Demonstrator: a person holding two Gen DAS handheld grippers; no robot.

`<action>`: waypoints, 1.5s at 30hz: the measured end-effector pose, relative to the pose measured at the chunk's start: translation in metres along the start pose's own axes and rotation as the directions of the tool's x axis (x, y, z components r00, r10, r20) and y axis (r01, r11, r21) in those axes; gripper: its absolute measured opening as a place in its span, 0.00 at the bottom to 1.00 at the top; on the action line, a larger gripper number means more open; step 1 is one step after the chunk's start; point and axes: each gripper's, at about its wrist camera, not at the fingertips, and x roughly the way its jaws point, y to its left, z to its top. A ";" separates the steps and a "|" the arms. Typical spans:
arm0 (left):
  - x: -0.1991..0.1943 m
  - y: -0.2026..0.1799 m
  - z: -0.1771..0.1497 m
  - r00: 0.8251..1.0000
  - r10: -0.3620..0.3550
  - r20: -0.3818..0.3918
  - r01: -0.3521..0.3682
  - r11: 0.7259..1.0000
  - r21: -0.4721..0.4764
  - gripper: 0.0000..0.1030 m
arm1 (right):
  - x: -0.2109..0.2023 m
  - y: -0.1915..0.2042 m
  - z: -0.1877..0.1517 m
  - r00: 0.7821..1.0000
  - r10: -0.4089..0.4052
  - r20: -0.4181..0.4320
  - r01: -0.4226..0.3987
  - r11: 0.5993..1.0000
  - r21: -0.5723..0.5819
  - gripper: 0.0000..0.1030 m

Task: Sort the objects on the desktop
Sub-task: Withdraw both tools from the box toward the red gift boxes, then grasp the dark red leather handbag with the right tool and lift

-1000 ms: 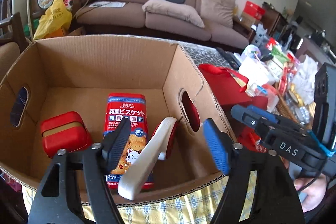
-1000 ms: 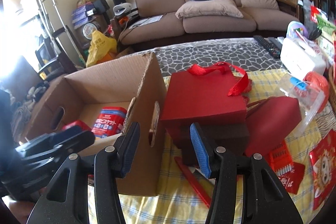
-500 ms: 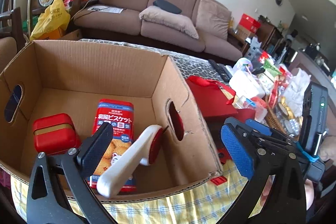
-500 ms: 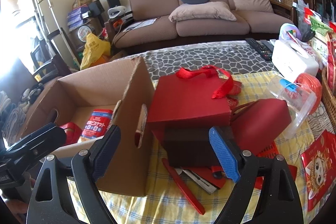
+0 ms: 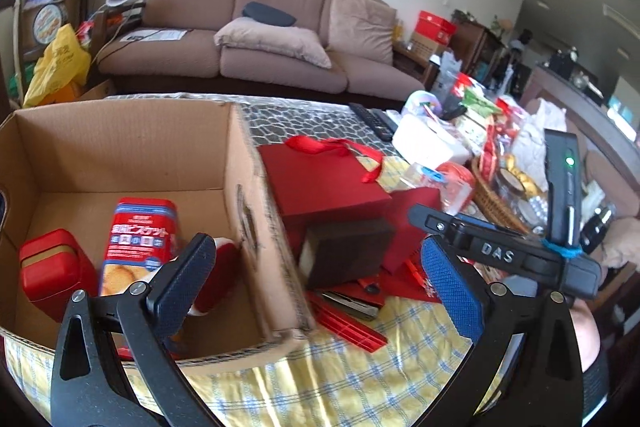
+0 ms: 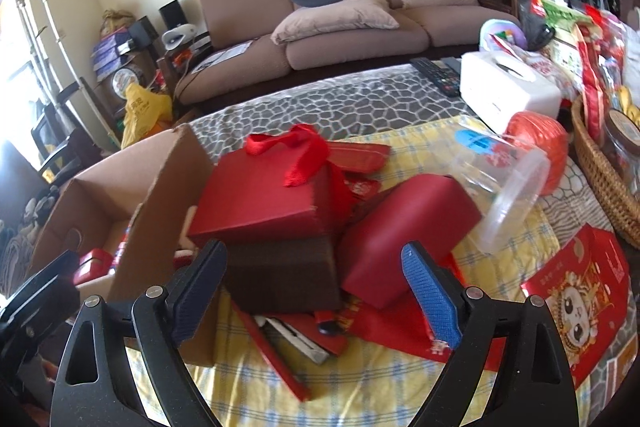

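Note:
An open cardboard box [image 5: 120, 155] stands on the left of the table. Inside lie a red biscuit tin [image 5: 138, 243], a small red box [image 5: 48, 267] and a white and red handled object [image 5: 216, 275], half hidden by my left finger. My left gripper [image 5: 316, 287] is open and empty above the box's right wall. My right gripper [image 6: 316, 291] is open and empty, just in front of a dark brown box [image 6: 284, 275] under a red gift bag [image 6: 264, 199]. A red case [image 6: 404, 235] lies beside them.
A red stapler [image 6: 280, 351] and red envelopes lie under the pile. A clear plastic jar [image 6: 500, 183], a white tissue box [image 6: 508, 87], a wicker basket [image 6: 600, 171] and a red printed packet [image 6: 580, 303] crowd the right. A sofa stands behind.
My left gripper opened and let go of the white and red object, which now lies in the box, then swung right. My right gripper opened wide and moved toward the dark brown box.

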 end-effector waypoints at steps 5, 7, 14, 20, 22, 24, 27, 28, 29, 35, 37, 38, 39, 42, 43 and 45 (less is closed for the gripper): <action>0.010 -0.028 -0.008 0.999 -0.037 -0.031 0.039 0.996 0.077 1.00 | -0.003 -0.025 -0.004 0.999 -0.032 -0.019 0.032 0.999 0.007 0.89; 0.012 -0.034 -0.011 0.999 -0.032 -0.037 0.035 0.995 0.089 1.00 | -0.004 -0.035 -0.008 0.999 -0.017 -0.033 0.017 1.000 0.006 0.89; 0.015 -0.026 -0.008 0.998 -0.053 -0.037 0.053 0.998 0.021 1.00 | 0.005 -0.047 -0.022 0.995 -0.021 -0.100 0.017 0.999 -0.045 0.89; 0.016 -0.038 -0.011 1.000 -0.017 -0.023 0.019 0.997 0.070 1.00 | 0.002 -0.086 -0.019 0.996 -0.016 -0.085 0.025 0.994 0.103 0.89; 0.015 -0.042 -0.011 0.999 -0.038 -0.020 0.040 0.996 0.076 1.00 | 0.004 -0.097 -0.018 0.997 -0.003 -0.076 0.015 0.987 0.162 0.89; 0.012 -0.046 -0.011 0.999 -0.046 -0.009 0.047 0.996 0.081 1.00 | 0.010 -0.101 -0.016 0.997 0.014 -0.080 0.002 0.979 0.204 0.89; 0.014 -0.055 -0.012 0.998 -0.069 -0.015 0.070 0.993 0.094 1.00 | 0.025 -0.106 -0.014 0.994 0.065 -0.085 -0.039 0.959 0.281 0.89; 0.016 -0.058 -0.014 0.997 -0.077 -0.024 0.079 0.992 0.100 1.00 | 0.030 -0.106 -0.012 0.994 0.078 -0.080 -0.051 0.953 0.298 0.89; 0.018 -0.062 -0.015 0.996 -0.079 -0.031 0.082 0.991 0.107 1.00 | 0.033 -0.107 -0.010 0.993 0.086 -0.078 -0.058 0.950 0.308 0.89; 0.029 -0.078 -0.023 0.994 -0.086 -0.066 0.095 0.984 0.153 1.00 | 0.055 -0.110 -0.002 0.989 0.130 -0.076 -0.085 0.899 0.430 0.89; 0.030 -0.080 -0.024 0.994 -0.088 -0.069 0.098 0.982 0.160 1.00 | 0.061 -0.114 -0.001 0.986 0.150 -0.075 -0.096 0.871 0.483 0.89; 0.030 -0.079 -0.024 0.994 -0.089 -0.070 0.099 0.982 0.159 1.00 | 0.063 -0.116 -0.001 0.983 0.173 -0.069 -0.114 0.853 0.509 0.89; 0.029 -0.079 -0.024 0.993 -0.091 -0.071 0.101 0.982 0.157 1.00 | 0.064 -0.118 -0.001 0.981 0.185 -0.063 -0.125 0.842 0.524 0.89; 0.027 -0.074 -0.023 0.993 -0.095 -0.067 0.104 0.984 0.142 1.00 | 0.071 -0.117 0.001 0.978 0.204 -0.048 -0.145 0.822 0.551 0.89; 0.026 -0.072 -0.022 0.993 -0.097 -0.065 0.105 0.985 0.134 1.00 | 0.074 -0.115 0.002 0.979 0.196 -0.049 -0.138 0.825 0.548 0.89; 0.024 -0.066 -0.020 0.993 -0.105 -0.062 0.111 0.987 0.114 1.00 | 0.079 -0.112 0.003 0.982 0.183 -0.055 -0.126 0.835 0.535 0.86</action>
